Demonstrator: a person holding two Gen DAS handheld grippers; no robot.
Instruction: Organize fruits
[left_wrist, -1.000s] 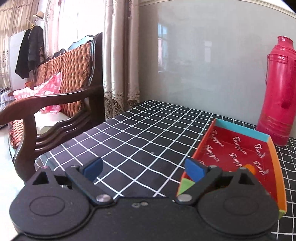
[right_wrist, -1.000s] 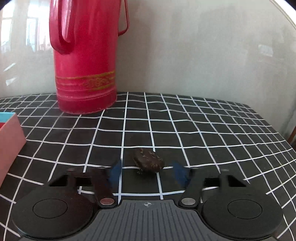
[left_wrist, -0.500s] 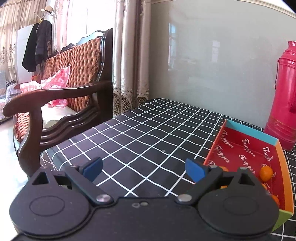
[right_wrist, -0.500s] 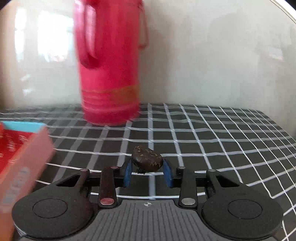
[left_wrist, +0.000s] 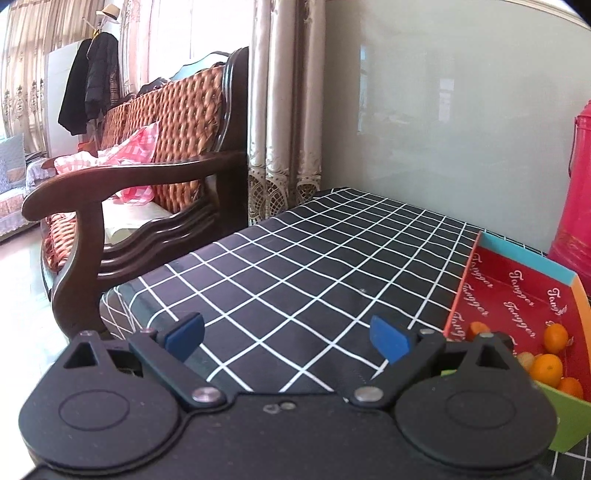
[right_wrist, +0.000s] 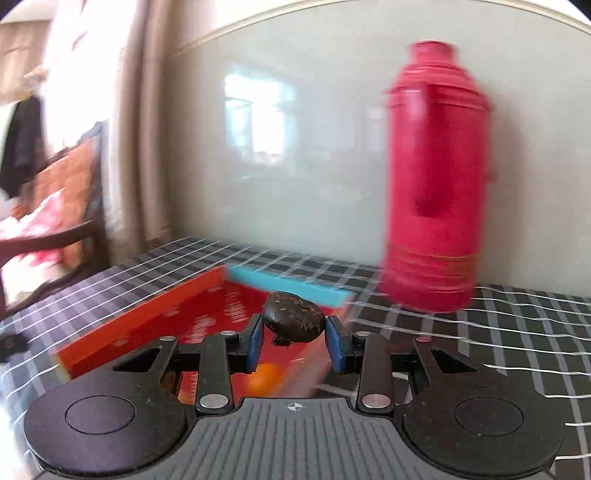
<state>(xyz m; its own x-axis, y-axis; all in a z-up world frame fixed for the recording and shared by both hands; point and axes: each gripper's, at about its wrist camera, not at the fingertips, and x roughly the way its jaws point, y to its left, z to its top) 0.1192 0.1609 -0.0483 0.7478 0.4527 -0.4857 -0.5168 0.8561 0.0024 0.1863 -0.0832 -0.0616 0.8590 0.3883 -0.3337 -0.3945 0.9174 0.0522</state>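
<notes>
We see one dark brown fruit (right_wrist: 294, 316) pinched between the pads of the right gripper (right_wrist: 294, 345), raised above one red tray (left_wrist: 517, 295) near the counter (left_wrist: 314, 266) back edge. At least four oranges (left_wrist: 548, 368) lie inside. The left gripper (left_wrist: 287, 336) spreads wide, empty, over bare counter toward its left edge

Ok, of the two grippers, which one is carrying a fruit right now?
The right gripper: its blue pads clamp a dark brown, rough-skinned fruit above the red tray. The left gripper stands wide open over the checked tablecloth with nothing between its pads.
</notes>
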